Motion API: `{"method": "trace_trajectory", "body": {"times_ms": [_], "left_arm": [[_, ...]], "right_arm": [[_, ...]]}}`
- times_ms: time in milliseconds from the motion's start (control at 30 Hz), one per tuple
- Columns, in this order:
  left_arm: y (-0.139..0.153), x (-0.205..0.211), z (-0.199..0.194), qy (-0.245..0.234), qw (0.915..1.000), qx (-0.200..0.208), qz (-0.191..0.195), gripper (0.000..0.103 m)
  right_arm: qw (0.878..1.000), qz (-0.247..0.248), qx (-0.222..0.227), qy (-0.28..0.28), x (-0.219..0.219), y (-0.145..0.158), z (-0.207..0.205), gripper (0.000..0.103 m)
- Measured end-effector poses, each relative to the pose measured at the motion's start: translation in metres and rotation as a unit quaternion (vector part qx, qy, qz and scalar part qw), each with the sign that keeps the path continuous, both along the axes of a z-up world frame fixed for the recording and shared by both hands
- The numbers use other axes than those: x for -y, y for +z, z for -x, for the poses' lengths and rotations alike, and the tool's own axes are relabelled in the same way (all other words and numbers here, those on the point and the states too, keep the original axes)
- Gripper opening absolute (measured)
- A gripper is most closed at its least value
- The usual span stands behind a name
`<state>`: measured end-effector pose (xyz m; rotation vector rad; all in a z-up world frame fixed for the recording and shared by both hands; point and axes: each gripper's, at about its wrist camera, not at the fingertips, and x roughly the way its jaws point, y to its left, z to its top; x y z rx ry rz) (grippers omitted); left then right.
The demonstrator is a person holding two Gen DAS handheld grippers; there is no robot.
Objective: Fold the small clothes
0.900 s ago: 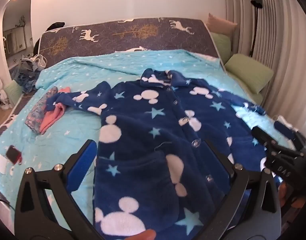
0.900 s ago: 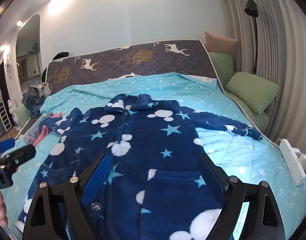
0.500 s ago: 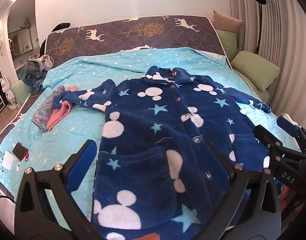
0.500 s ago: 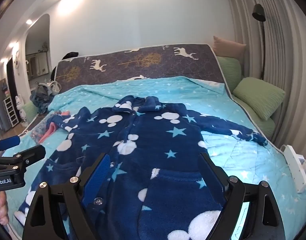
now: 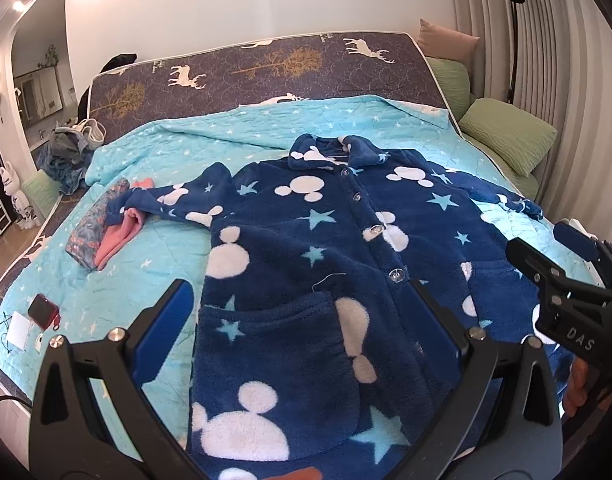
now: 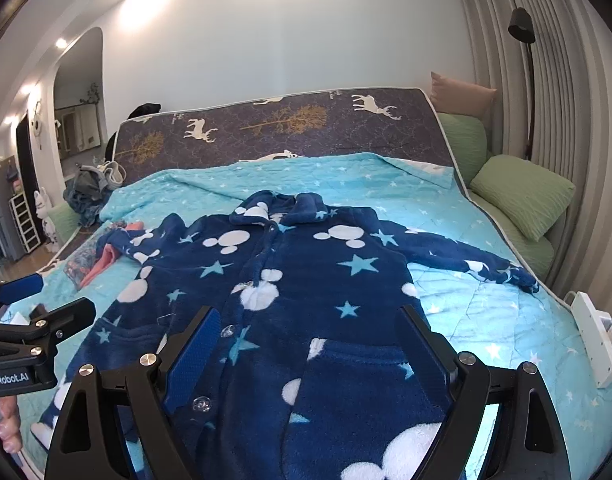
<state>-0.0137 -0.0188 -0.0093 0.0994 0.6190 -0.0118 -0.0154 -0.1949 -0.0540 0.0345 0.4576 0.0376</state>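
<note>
A dark blue fleece button-up garment (image 5: 306, 264) with white mouse heads and light blue stars lies spread flat, front up, on the turquoise bedspread (image 5: 178, 152). It also shows in the right wrist view (image 6: 306, 292), both sleeves stretched out. My left gripper (image 5: 302, 304) is open and empty above the garment's lower left part, near a pocket. My right gripper (image 6: 310, 332) is open and empty above the lower right part. Each gripper shows at the edge of the other's view.
Folded pink and patterned clothes (image 5: 102, 232) lie by the left sleeve. A red phone and white items (image 5: 34, 316) lie near the bed's left edge. Green pillows (image 5: 506, 140) lie at right. A white power strip (image 6: 594, 340) sits at the right edge. A headboard mattress (image 5: 266, 68) stands behind.
Both grippers have pulled back and risen a little, so more of the garment and bed shows. The garment has not moved. Both stay open.
</note>
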Motion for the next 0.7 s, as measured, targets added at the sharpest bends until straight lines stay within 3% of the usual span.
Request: {"method": "trace_trajectory", "body": {"times_ms": [300,700], "left_arm": [[-0.005,0.000,-0.003,-0.014,0.9998,0.010,-0.007,0.102],[-0.011,-0.009,-0.006,-0.027,0.9994,-0.002,0.022,0.102]], "right_arm": [[0.999,0.008,-0.010,-0.040,0.001,0.002,-0.003,0.091],[0.999,0.024,-0.009,-0.047,-0.007,0.007,-0.004,0.090]]}}
